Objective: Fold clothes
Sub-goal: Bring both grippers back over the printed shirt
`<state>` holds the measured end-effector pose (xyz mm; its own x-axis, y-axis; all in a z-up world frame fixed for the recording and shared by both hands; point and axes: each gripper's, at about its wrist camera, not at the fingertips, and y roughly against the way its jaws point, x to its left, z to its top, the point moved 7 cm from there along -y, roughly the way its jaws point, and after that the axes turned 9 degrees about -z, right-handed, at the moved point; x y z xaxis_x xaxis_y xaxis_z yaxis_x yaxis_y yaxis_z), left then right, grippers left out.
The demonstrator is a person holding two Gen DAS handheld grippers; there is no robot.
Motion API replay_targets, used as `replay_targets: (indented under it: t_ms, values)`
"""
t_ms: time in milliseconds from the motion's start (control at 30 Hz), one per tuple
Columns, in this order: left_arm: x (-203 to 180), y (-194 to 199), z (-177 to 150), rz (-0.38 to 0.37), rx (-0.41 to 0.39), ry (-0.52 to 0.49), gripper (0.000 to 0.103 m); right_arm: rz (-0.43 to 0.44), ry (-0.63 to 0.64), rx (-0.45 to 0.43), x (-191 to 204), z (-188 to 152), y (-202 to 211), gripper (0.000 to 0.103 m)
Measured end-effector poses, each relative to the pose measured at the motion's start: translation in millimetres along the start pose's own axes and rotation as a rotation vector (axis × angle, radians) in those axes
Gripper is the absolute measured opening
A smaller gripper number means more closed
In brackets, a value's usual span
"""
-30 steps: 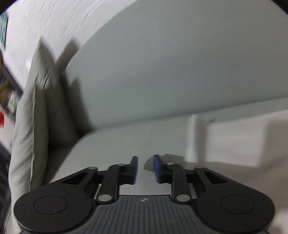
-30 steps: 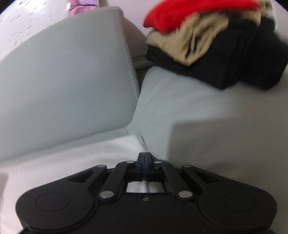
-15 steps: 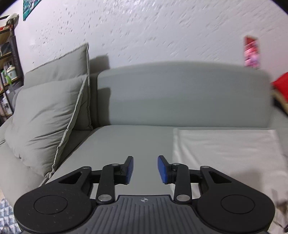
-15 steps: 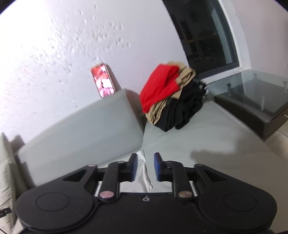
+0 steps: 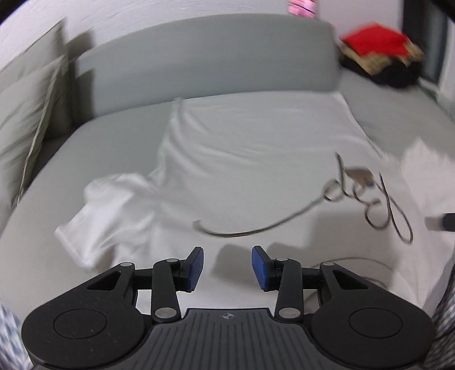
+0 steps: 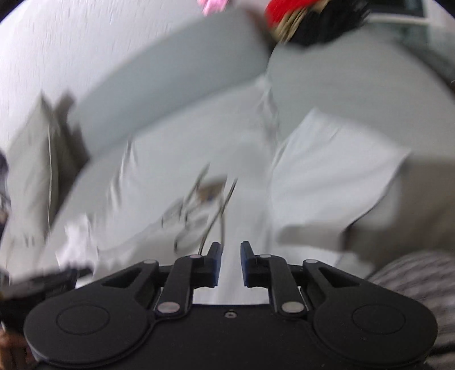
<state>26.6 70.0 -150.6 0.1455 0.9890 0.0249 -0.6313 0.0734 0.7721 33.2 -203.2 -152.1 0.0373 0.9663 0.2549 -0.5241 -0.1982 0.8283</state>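
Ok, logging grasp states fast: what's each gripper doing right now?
Left gripper: open, holding nothing, above the white shirt.
Right gripper: open, holding nothing.

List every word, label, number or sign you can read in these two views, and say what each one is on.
None can be read.
White T-shirt: a dark script-like print on its front, too blurred to read.
Pink item above the sofa backrest: blurred, nothing legible.
Left gripper: only a small round emblem on its body, no letters.
Right gripper: no marking visible.
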Motion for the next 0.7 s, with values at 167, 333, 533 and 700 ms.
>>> replay_targets:
  t_ms: [167, 333, 533, 700]
  values:
    - [-26.5, -28.2, -2.8, 0.040, 0.033, -0.073, 0.038, -0.080, 0.142, -0.034, 36.7, -4.5, -31.2, 0.018]
    - [-36.5, -0.3, -37.6, -0.007, 0.015, -0.086, 0.037, -0.089, 0.314, -0.041, 40.1, -52.5, -6.5, 0.018]
    - [-29.3, 27.4, -61.1, -0.056, 0.030, -0.039, 0.038, -0.073, 0.266, 0.067, 14.8, -80.2, 19.7, 0.017]
    - [-23.8, 39.7, -44.2, -0.078, -0.018, 0.001, 0.041, 0.031, 0.028, -0.080, -17.8, -34.6, 43.4, 0.032]
